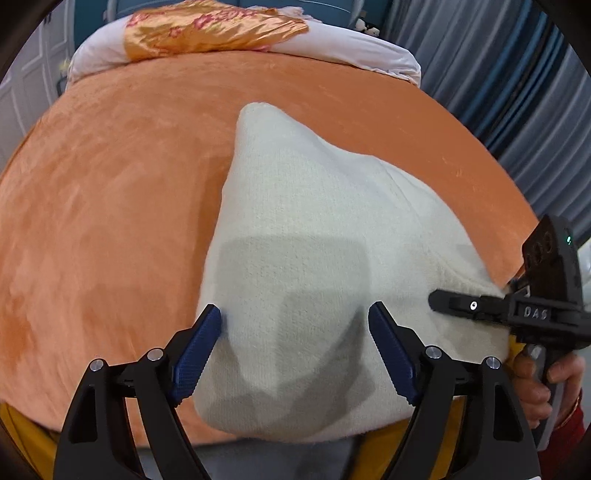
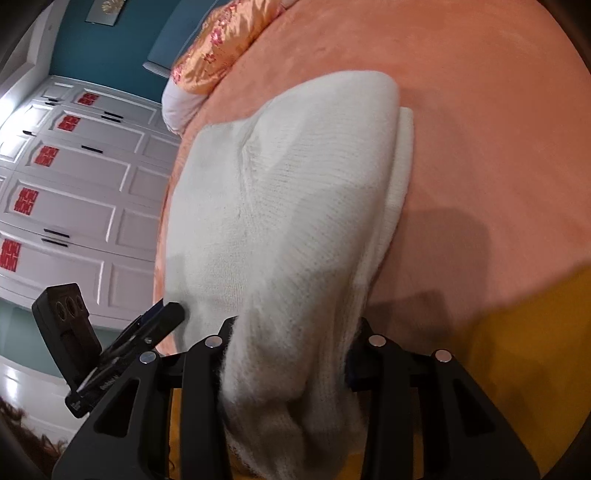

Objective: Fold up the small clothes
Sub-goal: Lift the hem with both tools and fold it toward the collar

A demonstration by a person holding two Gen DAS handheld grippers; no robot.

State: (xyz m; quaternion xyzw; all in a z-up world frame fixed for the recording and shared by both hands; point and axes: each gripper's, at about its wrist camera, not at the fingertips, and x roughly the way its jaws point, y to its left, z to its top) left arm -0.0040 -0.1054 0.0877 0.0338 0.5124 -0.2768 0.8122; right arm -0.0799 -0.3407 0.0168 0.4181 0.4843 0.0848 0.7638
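Garment: a cream knitted sweater lies on the bed, near its front edge, folded into a narrow shape that tapers to a point toward the pillows.
Layers: in my right wrist view the upper layer sits over a lower one whose ribbed edge shows along the right side.
My left claw: spread wide, the two blue pads apart and holding nothing; it hovers over the near end of the sweater, and its shadow falls on the knit between the pads.
My right claw: pinching the near end of the sweater; bunched fabric fills the gap between the black fingers and spills toward the camera.
Right claw seen from the left: it comes in from the right side, its black fingertip lying on the right edge of the sweater, with my hand around the handle.
Left claw seen from the right: its tip is at the sweater's left edge, close beside my right claw; whether it touches the knit I cannot tell.
Bed cover: a plush orange blanket, with a yellow layer showing at the front edge.
Head of the bed: a white pillow with an orange floral satin cloth on top, well apart from the sweater.
Surroundings: white cabinet doors with red decals beside the bed, and a pleated blue curtain on the other side.
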